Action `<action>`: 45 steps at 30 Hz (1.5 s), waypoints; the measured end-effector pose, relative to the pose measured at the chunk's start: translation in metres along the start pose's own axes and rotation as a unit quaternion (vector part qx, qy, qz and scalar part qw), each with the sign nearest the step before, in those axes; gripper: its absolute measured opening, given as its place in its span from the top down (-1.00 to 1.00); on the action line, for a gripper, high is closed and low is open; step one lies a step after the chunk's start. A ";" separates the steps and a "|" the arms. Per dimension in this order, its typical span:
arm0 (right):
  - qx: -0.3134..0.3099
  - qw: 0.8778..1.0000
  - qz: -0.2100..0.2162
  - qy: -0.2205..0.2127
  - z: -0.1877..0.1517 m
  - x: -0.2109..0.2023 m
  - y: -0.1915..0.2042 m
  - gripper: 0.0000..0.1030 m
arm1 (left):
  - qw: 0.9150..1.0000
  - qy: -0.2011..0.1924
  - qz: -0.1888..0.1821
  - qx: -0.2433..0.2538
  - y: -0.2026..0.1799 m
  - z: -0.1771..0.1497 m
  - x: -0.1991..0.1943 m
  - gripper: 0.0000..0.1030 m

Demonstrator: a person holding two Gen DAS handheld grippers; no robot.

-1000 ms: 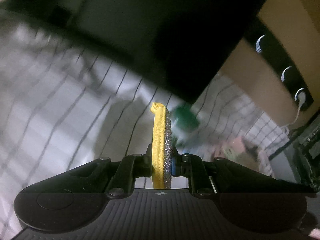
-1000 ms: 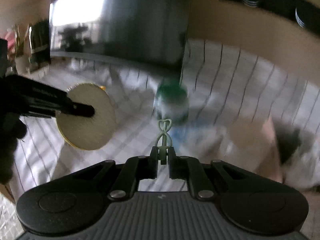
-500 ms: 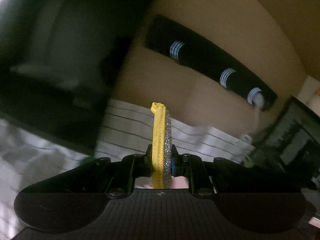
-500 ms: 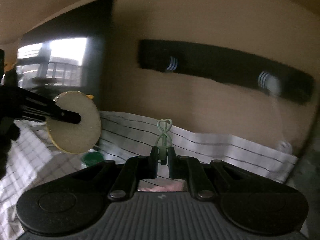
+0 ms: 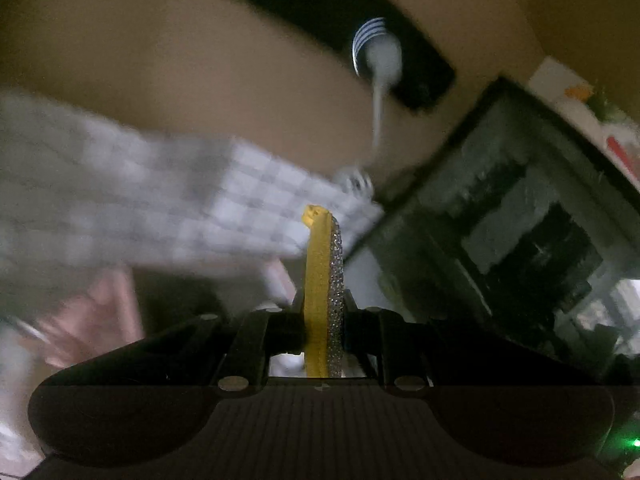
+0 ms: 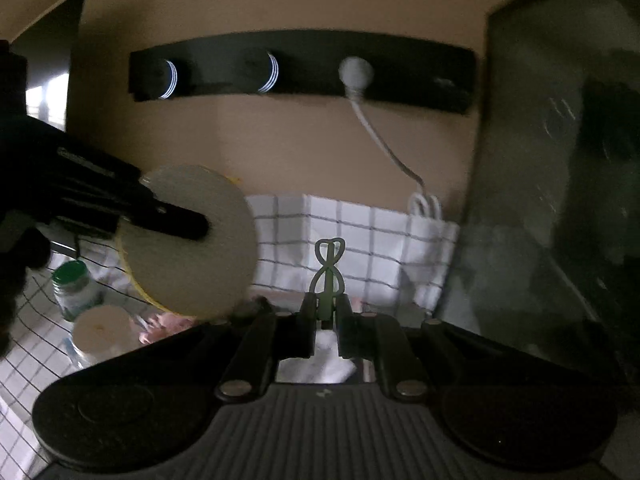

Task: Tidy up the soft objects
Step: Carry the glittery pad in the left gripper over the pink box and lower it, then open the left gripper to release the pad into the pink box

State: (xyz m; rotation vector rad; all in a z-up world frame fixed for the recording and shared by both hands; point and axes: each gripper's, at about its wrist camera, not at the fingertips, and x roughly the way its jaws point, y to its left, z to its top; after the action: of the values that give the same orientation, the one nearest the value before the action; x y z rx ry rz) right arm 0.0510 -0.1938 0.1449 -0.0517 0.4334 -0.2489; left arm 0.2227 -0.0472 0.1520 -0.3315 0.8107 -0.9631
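My left gripper (image 5: 322, 312) is shut on a round yellow sponge pad (image 5: 320, 280) with a silver scrub face, seen edge-on and upright. In the right wrist view the same pad (image 6: 188, 240) shows as a pale disc held by the left gripper's dark fingers (image 6: 176, 222), up in the air at the left. My right gripper (image 6: 326, 316) is shut on a thin pale green looped clip (image 6: 329, 266) that sticks up between the fingers. A pink soft thing (image 6: 168, 324) lies low on the checked cloth (image 6: 360, 236), partly hidden.
A black wall rail (image 6: 304, 66) with round knobs carries a white plug and cord (image 6: 356, 76). A dark cabinet (image 6: 560, 200) stands at the right. A green-lidded jar (image 6: 74, 290) and a white-lidded container (image 6: 102, 332) stand at the lower left.
Both grippers have swung up and to the right, from the checked cloth and jar towards the wall rail and dark cabinet. Each still holds its thing.
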 end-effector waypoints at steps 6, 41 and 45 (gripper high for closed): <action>0.022 1.000 0.011 0.018 -0.025 0.007 -0.019 0.81 | 0.989 0.084 0.118 0.036 0.007 -0.025 0.066 0.44; -0.009 0.986 0.069 0.150 -0.146 0.027 0.002 -0.28 | 0.986 0.015 0.164 0.021 0.007 -0.129 -0.069 0.40; -0.028 0.988 0.062 0.138 -0.148 0.038 0.005 -0.47 | 0.984 0.014 0.179 0.000 0.018 -0.138 -0.078 0.41</action>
State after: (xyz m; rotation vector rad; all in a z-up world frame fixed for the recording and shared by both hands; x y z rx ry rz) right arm 0.0232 -0.1975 -0.0049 -0.0461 0.7178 -0.1214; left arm 0.1071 0.0402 0.0861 -0.1633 0.8620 -0.6319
